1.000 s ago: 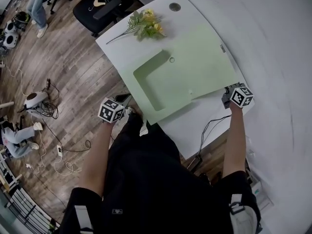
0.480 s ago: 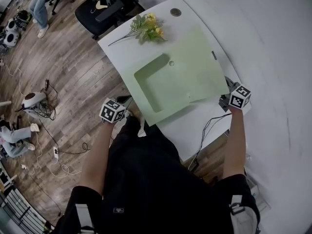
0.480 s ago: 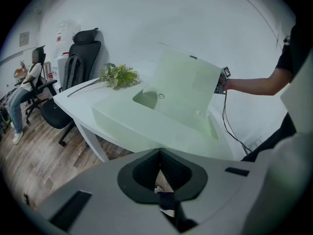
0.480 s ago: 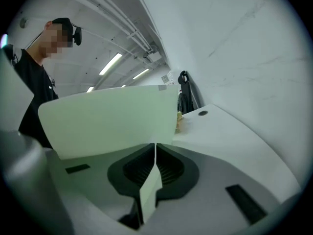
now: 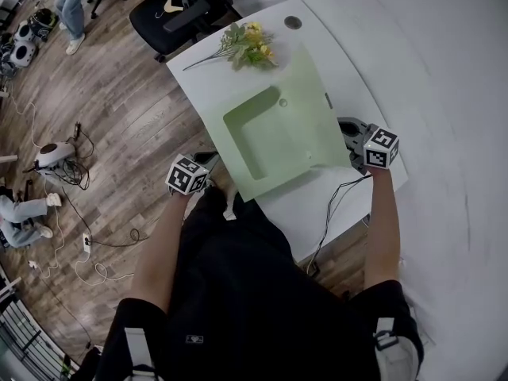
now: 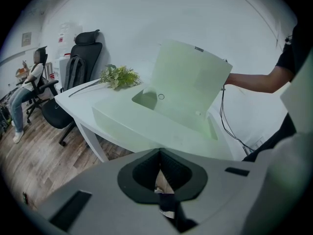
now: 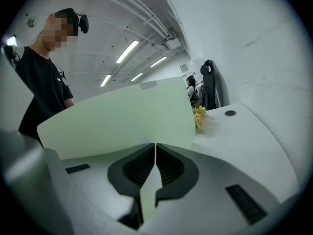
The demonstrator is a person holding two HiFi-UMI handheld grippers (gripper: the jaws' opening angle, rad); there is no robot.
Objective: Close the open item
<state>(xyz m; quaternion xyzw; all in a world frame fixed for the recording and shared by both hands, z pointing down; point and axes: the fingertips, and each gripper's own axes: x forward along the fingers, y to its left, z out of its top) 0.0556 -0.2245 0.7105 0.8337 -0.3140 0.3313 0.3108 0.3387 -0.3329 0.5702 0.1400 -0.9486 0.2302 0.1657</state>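
One pale green box lies flat on the white worktop, its near corner jutting over the edge, and it is open. It has one shallow rectangular recess, with one small ring at the recess's far corner. Its one lid is up at a slant, rising from the box's right side.

Two tools are in play. The right tool is at the lid's free edge, on the right of the worktop. In the right gripper view its jaws are clamped on that edge, the thin green sheet running straight down between them while the rest of the lid fans out above. From the left gripper view the lid stands tilted over the box, with the person's right arm reaching in behind it.

The left tool hangs just off the worktop's near left corner, close to the box's corner but apart from it. Its jaws are pressed together with nothing between them.

Beyond the box lies one bunch of yellow flowers, stems pointing left, well apart from the lid. One round hole sits at the worktop's far corner. One black office chair stands behind the worktop on the wooden floor, and black cables trail over the worktop's near edge below the right tool.
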